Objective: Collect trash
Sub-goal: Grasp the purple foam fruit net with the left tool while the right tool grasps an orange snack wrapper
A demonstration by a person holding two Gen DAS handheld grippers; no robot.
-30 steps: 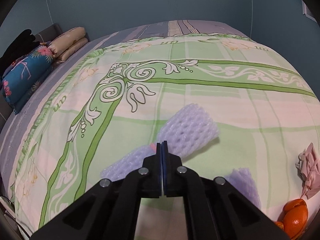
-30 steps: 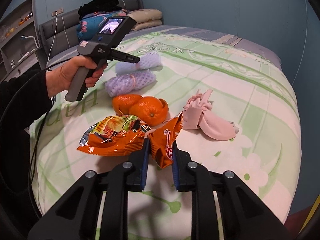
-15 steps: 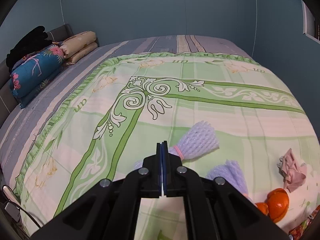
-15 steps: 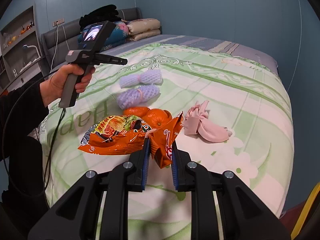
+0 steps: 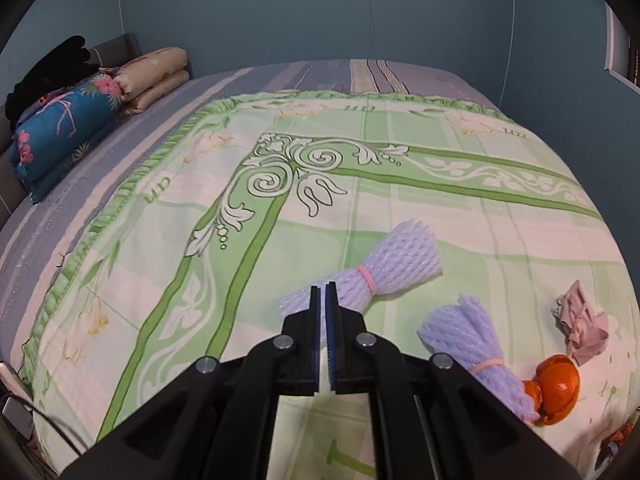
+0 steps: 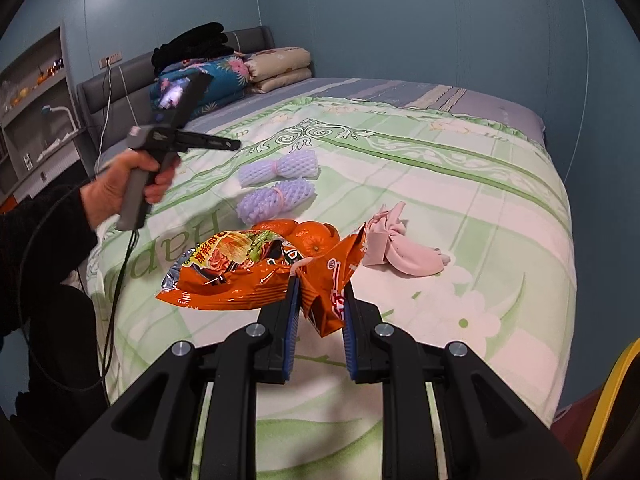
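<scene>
Left wrist view: my left tool (image 5: 324, 294) is clenched on nothing above the bed (image 5: 400, 208); one foam fruit net (image 5: 376, 276) lies just ahead, another (image 5: 476, 344) to its right.

Right wrist view: my right tool (image 6: 319, 300) grasps the orange snack bag (image 6: 256, 268), with orange peels (image 6: 308, 236) just beyond it and a pink wrapper (image 6: 400, 248) ahead-right.
</scene>
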